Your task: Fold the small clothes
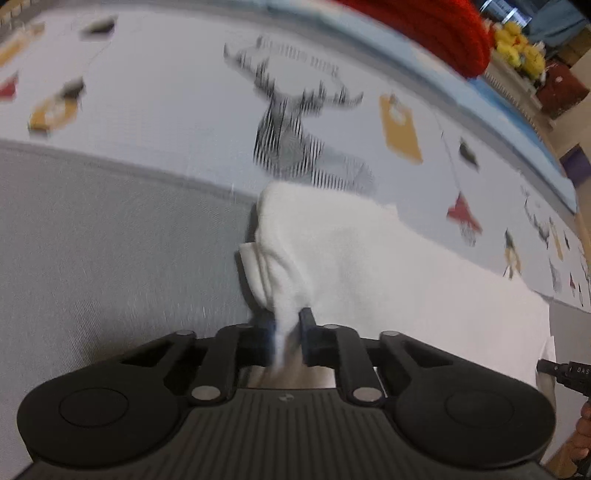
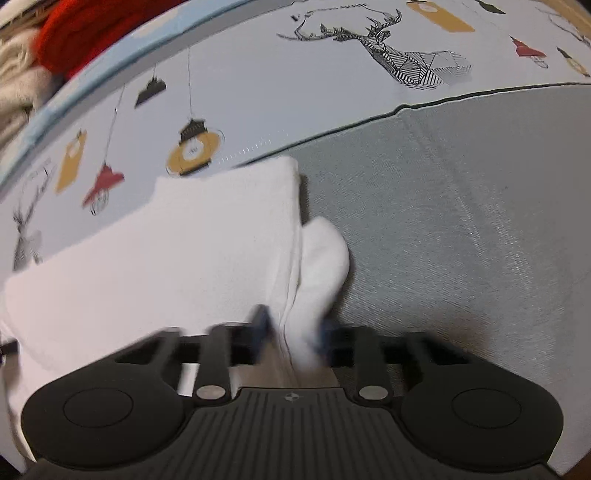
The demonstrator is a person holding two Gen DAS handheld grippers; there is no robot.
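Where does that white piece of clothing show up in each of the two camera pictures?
Left wrist view: the white garment fills the centre and lower right, pinched in the left gripper.
Right wrist view: the white garment fills the centre and lower left, pinched in the right gripper.
Shared landmark: the striped deer print.

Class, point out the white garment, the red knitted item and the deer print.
white garment (image 2: 166,251), right wrist view, its flat middle.
red knitted item (image 1: 436,29), left wrist view, its ribbed body.
deer print (image 2: 402,62), right wrist view, its striped neck.
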